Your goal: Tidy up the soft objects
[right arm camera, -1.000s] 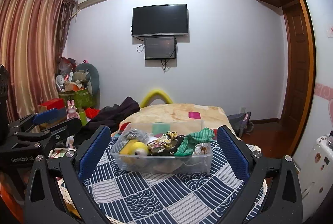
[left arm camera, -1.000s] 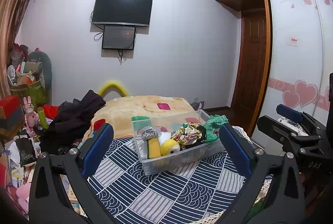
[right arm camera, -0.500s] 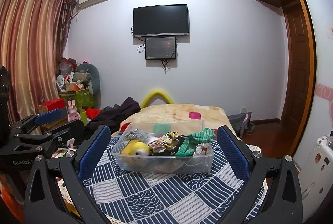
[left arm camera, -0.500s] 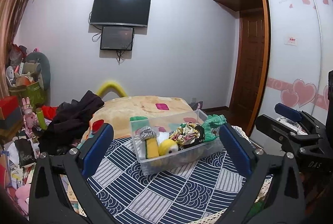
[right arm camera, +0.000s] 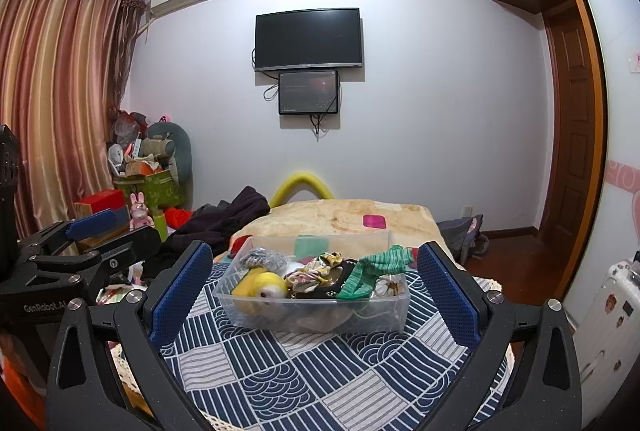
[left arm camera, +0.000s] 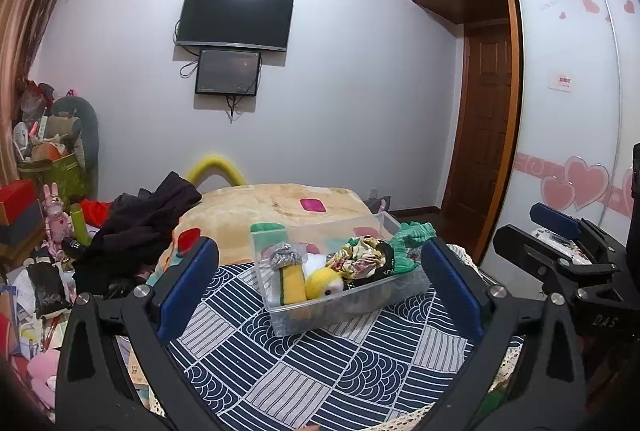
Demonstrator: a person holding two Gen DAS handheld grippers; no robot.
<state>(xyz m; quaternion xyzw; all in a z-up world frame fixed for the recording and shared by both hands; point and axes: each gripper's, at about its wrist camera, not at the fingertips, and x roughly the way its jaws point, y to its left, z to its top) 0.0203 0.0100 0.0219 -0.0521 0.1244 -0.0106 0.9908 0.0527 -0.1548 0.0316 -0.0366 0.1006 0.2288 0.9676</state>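
A clear plastic bin stands on a table with a blue and white patterned cloth. It holds a yellow plush toy, a yellow and green sponge-like piece, a grey scrunchie, floral fabric and a green knitted cloth that hangs over the rim. My left gripper is open and empty, a little in front of the bin. My right gripper is open and empty, also in front of it.
A bed with a tan blanket lies behind the table, with dark clothes heaped at its left. Clutter and boxes fill the left side. A wardrobe with heart stickers and a door stand at the right.
The left wrist view has turned a little to the left, so the bin sits slightly more to the right. Both grippers stay open and empty.
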